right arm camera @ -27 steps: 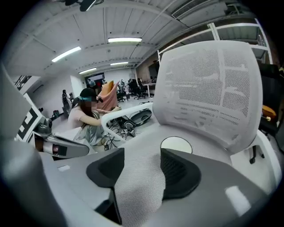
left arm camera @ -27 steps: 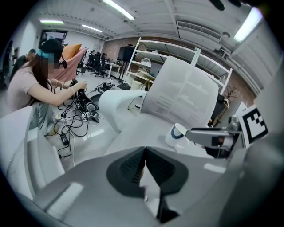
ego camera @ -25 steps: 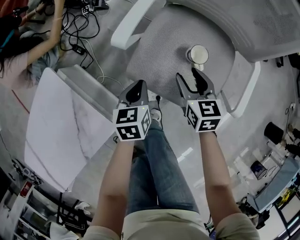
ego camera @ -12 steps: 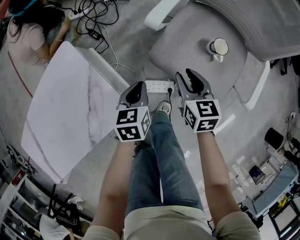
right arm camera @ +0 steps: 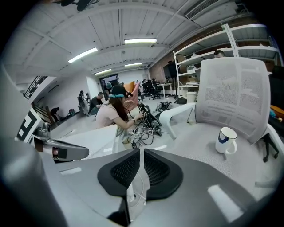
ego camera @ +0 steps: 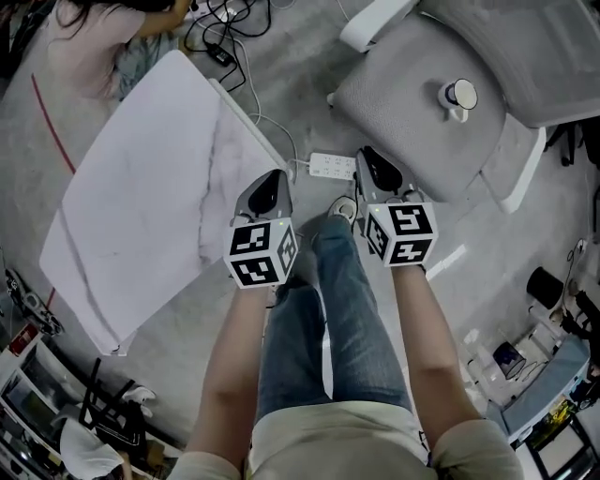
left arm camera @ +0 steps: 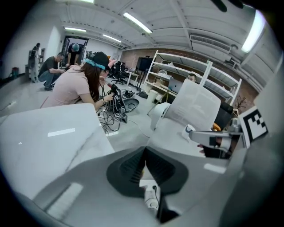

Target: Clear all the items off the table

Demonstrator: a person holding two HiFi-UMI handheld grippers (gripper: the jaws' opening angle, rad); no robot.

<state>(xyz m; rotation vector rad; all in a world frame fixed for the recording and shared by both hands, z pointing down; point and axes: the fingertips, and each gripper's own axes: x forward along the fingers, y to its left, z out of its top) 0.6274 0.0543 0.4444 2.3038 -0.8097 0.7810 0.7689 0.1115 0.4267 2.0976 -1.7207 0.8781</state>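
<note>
Standing on the soft grey seat of the grey mesh office chair [ego camera: 403,89] was the white mug with a dark blue mark [ego camera: 460,95]. It stood upright near the chair's back, with its handle toward the seat's front. The mug was well apart from both tools.

The left gripper [ego camera: 270,183] was held over the floor, just beside the edge of the white table top with thin grey veins [ego camera: 141,206]. Its jaws were pressed together and held nothing.

The right gripper [ego camera: 373,161] was held near the front edge of the chair seat. Its jaws had just been closing. They were almost together, with only a thin slit between them and nothing in it.

Between the two tools, a white power strip [ego camera: 333,166] lay on the grey floor, and a shoe tip showed below it. The person's legs in blue jeans [ego camera: 328,319] were under the tools.

Past the far side of the table, another person in a pink top [ego camera: 89,47] bent over a bunch of black cables [ego camera: 220,28].
</note>
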